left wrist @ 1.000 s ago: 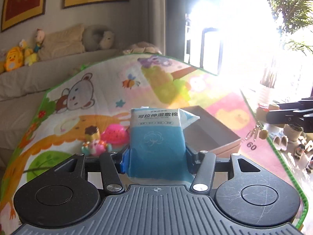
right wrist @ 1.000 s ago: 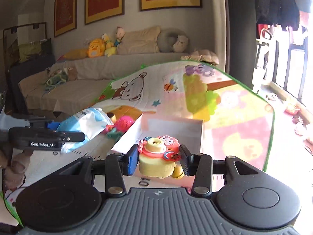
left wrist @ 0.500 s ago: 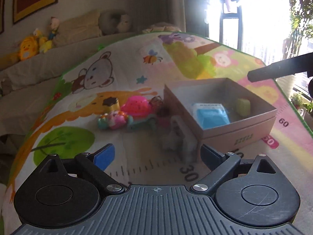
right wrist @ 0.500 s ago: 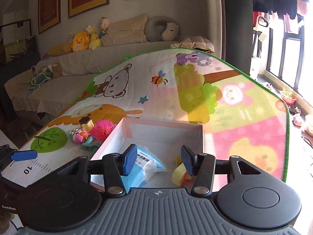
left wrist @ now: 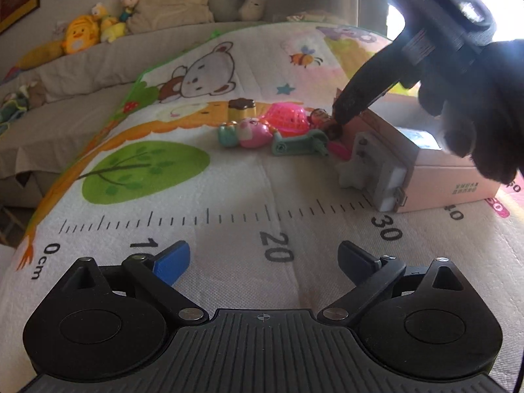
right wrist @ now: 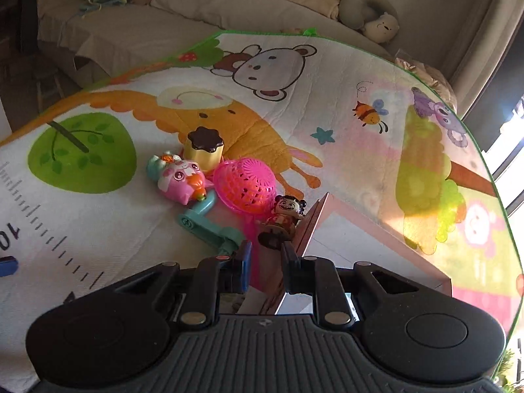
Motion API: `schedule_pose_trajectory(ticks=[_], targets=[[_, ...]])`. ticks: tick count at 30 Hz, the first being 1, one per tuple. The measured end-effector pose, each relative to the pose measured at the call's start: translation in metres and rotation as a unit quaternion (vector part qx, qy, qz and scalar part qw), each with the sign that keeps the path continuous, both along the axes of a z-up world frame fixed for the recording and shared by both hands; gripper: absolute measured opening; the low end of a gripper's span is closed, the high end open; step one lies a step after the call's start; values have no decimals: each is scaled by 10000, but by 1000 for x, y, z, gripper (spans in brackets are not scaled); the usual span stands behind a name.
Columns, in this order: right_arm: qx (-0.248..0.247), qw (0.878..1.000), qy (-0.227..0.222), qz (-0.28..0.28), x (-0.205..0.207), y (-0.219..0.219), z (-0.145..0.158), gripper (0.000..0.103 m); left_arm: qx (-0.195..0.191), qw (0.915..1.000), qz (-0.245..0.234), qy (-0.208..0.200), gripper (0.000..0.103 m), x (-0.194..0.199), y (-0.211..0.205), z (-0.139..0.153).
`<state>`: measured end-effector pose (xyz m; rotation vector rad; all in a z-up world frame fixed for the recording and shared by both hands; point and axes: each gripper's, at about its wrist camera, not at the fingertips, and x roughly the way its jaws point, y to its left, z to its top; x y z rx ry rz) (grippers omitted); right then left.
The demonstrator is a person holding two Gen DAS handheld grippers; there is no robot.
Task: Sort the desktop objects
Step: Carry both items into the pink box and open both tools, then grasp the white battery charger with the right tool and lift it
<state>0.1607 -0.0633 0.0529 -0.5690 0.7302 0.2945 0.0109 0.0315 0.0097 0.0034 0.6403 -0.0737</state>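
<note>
Right gripper (right wrist: 266, 255), jaws narrow and empty, reaches for the figurine (right wrist: 282, 221) beside the box (right wrist: 376, 245); next, close on it.

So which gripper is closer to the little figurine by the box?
Right. The right gripper is at the figurine, fingers either side of its base; the left gripper hangs open, well back over the ruler marks.

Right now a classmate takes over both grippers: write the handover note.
Left gripper: open, empty, above the mat's ruler.
Right gripper: fingers narrowed around the small figurine beside the box; grip not confirmed.
Done: blue packet is in the box.
Left on the mat: pudding toy, pink animal toy, pink mesh ball, teal clip, grey block against the box.
</note>
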Motion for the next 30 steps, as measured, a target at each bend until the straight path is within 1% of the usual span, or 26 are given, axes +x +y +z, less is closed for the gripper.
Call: schedule_pose_trajectory(ticks=[3,4,7,9,12,16,20,21,24,25,26,27,30], targets=[[-468,9989,75,-38,15,10,-18,17,-196,9998,-7,-20,101,-1,5,0],[-568,9983,109,-46,17,12,-22,14,-228,9997,-8,-40,101,-2,6,1],[-776,9969,111,-18,12,16,-28,14,-310,9995,-26,-65,101,-3,8,1],[-741,9968,297,24,5,16,-27,14,-342,9994,-2,-72,101,-3,9,1],[-638,9969,437,137,-12,13,-23,14,-379,9993,30,-48,101,-3,11,1],[-88,9966,788,239,-40,-1,-14,14,-365,9993,63,-26,101,-2,11,1],[483,9914,1134,436,-77,-21,-6,14,-391,9992,98,49,101,0,13,-1],[593,9905,1149,466,-86,-28,-4,14,-403,9991,108,72,101,0,14,-1],[1002,9884,975,598,-110,-52,4,15,-402,9990,133,148,101,3,14,-2],[1143,9876,908,580,-116,-64,7,19,-376,9991,138,171,101,3,13,-2],[1287,9869,835,500,-120,-75,11,23,-352,9991,137,185,101,4,13,-3],[1420,9861,766,403,-122,-86,14,25,-325,9992,135,195,101,4,12,-3],[1800,9829,358,-150,-125,-128,27,31,-275,9993,142,209,101,5,10,-3]])
